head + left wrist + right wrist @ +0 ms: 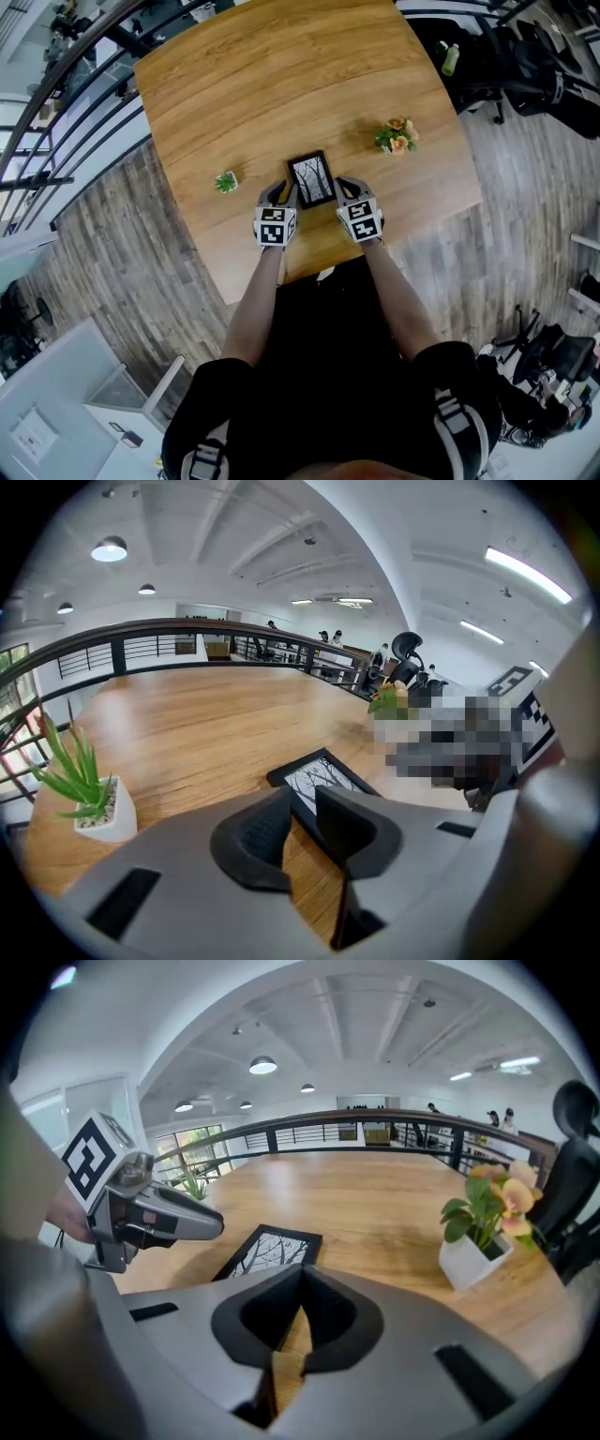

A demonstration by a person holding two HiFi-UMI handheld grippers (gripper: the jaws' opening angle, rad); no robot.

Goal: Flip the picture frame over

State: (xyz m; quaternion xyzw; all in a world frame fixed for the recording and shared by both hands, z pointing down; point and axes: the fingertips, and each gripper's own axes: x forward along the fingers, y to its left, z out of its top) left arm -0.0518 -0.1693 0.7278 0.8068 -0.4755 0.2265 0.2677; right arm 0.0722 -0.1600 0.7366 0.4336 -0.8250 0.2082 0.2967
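The picture frame (311, 178) is black with a bare-tree print and lies flat, picture side up, on the wooden table (281, 75) near its front edge. My left gripper (278, 195) is just off the frame's left side. In the left gripper view its jaws (302, 803) stand apart with nothing pressed between them, and the frame (319, 775) shows beyond the gap. My right gripper (350, 191) is off the frame's right side. Its tips (300, 1274) meet, shut on nothing, above the table short of the frame (272, 1246).
A small green plant in a white pot (225, 182) stands left of the frame. A pot of orange flowers (397, 136) stands to the back right. The table's front edge is just behind both grippers. Office chairs (525, 56) and a railing (66, 103) surround the table.
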